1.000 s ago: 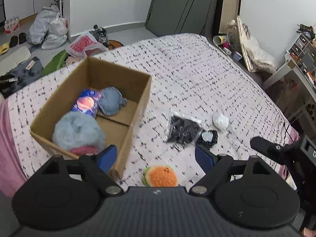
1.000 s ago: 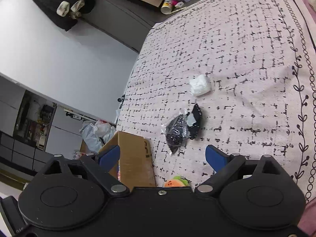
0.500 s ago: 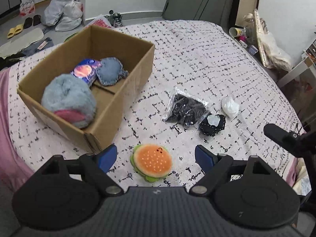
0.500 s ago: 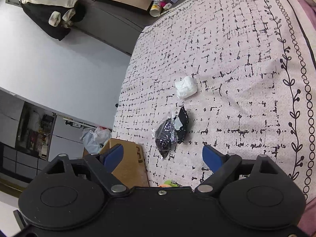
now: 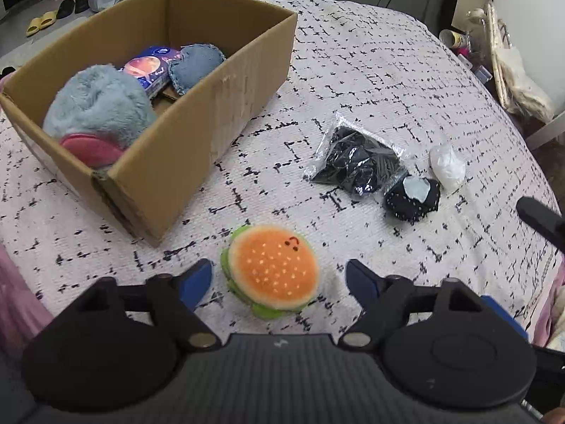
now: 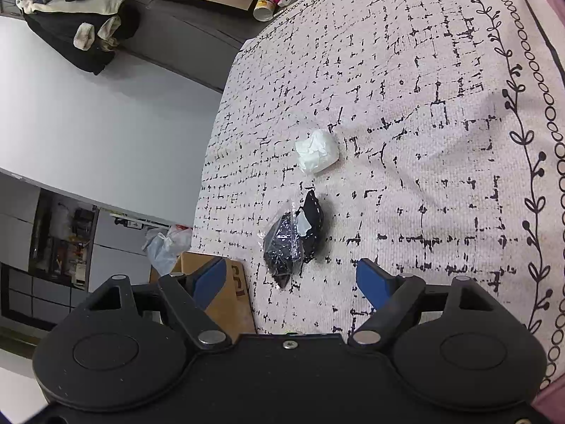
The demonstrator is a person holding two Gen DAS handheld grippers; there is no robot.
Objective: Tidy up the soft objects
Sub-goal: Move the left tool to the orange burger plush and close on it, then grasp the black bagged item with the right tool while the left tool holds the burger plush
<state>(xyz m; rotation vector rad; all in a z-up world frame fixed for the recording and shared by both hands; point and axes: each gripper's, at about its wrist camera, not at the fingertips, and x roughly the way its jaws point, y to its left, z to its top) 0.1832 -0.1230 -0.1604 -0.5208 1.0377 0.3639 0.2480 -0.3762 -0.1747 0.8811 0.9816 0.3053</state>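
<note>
Four soft things are not yet in the box; the hamburger plush is the one in hand.

The hamburger plush (image 5: 272, 270) lies on the bedspread (image 5: 370, 81), between the spread fingers of the left gripper (image 5: 279, 281), not yet pinched. I judge the next move is to press the fingers onto it and carry it to the cardboard box (image 5: 197, 134) just beside. The bagged black items (image 5: 356, 162), black pouch (image 5: 413, 198) and white wad (image 5: 446, 166) wait near. The right gripper (image 6: 293, 279) hovers spread and empty.

The left gripper (image 5: 279, 279) has dropped toward the burger plush (image 5: 272, 270) — fingers now flank it.
</note>
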